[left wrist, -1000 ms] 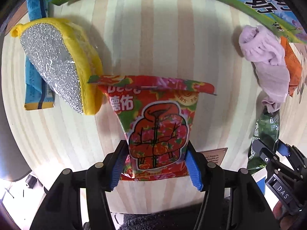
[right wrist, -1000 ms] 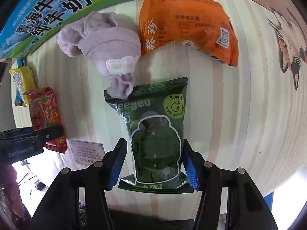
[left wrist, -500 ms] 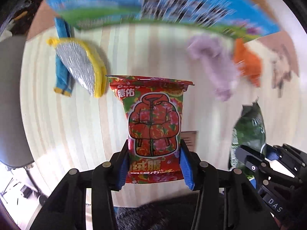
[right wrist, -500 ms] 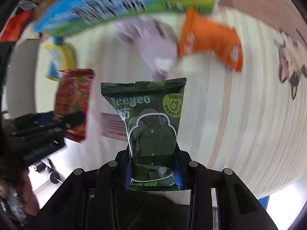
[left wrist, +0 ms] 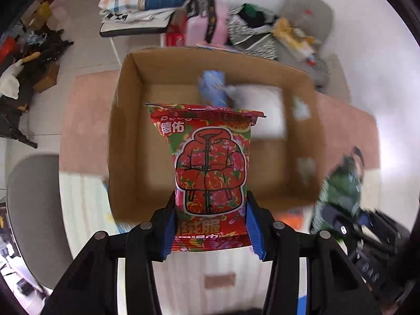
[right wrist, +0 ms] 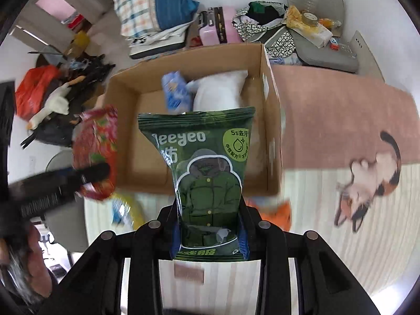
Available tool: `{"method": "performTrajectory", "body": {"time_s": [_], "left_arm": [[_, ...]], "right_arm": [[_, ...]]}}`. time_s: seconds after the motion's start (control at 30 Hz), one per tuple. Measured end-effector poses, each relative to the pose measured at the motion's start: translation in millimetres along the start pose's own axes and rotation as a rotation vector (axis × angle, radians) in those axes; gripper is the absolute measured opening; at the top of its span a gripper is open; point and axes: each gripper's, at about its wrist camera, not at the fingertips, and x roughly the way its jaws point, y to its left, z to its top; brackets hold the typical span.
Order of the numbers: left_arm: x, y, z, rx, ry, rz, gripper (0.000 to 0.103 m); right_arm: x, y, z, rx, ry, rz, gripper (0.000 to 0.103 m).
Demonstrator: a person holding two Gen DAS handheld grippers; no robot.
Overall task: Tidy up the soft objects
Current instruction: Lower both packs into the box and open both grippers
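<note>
Left gripper [left wrist: 211, 225] fingers clamp the red pack [left wrist: 210, 168], right gripper [right wrist: 210, 232] fingers clamp the green pack [right wrist: 207, 176], box [right wrist: 271, 141] just ahead of both

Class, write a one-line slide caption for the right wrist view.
Right gripper holds a green packet before an open cardboard box.

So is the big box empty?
No. The open box already holds a blue pack and a white bag.

R jaws pinch green packet [right wrist: 210, 181], box [right wrist: 271, 131] behind
</note>
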Motion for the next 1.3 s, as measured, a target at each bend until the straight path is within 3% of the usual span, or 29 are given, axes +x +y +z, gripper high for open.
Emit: {"method": "performTrajectory", "body": {"time_s": [0.1,0.33,0.53,0.87,0.9,0.93,1.03,1.1,1.2,1.23,1.3], "left_arm": [[37,3,48,-0.03,0.069,0.06,0.044],[126,18,111,-0.036,0.225,0.119,0.044],[155,12,132,-0.018,0.274,0.094,0.044],[166,8,146,0.052,0.304,0.131,0.045],[163,6,145,0.064,0.302,0.144,0.045],[158,5,143,0.074,0.299,0.147,0.045],[137,1,137,0.087,0.27,0.127,0.045],[119,2,133,0.074,0.243,0.09,0.046],[84,2,118,0.078,0.178,0.063,0.069],[73,1,112,0.081,0.148,0.07,0.081],[50,4,97,0.081,0.099,0.084,0.092]], "right_arm": [[35,0,38,0.015,0.039,-0.05,0.036],[132,-13,51,0.026,0.172,-0.145,0.036],[174,-16,58,0.03,0.234,-0.176,0.036],[198,-5,65,-0.037,0.291,-0.194,0.037],[199,-4,66,-0.043,0.3,-0.194,0.04],[199,-2,68,-0.052,0.307,-0.193,0.056],[179,6,70,-0.06,0.278,-0.16,0.076],[161,14,73,-0.084,0.228,-0.185,0.092],[135,23,75,-0.098,0.168,-0.193,0.092],[129,23,75,-0.092,0.163,-0.186,0.093],[112,25,74,-0.086,0.134,-0.182,0.102]]}}
